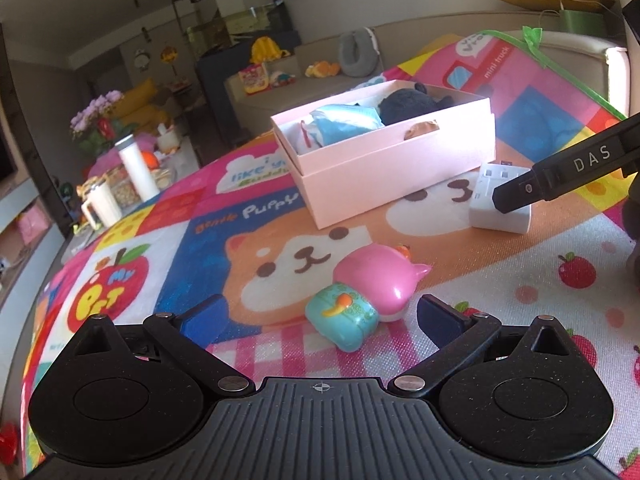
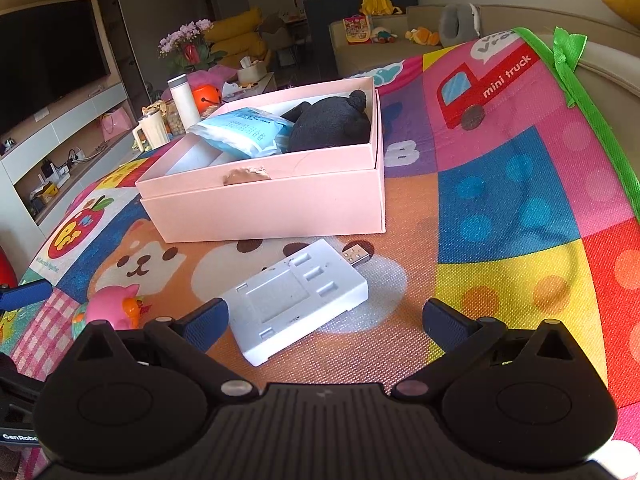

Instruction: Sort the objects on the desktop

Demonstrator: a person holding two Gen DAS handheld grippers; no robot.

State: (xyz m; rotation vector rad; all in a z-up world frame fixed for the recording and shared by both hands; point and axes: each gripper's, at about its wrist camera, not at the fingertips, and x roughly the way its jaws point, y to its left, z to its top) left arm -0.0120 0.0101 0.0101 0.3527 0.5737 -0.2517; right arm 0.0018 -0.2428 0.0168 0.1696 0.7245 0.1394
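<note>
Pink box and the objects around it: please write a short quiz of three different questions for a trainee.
1. True or false: the pink box already holds a black plush.
2. Which lies between the right gripper fingers: A) white charger, B) pink toy, C) blue packet?
3. Fill in: the left gripper jaws are ____.

Key: 1 true; 2 A; 3 open.

Glossy plastic toy (image 1: 372, 300), matt box (image 1: 384, 160)
</note>
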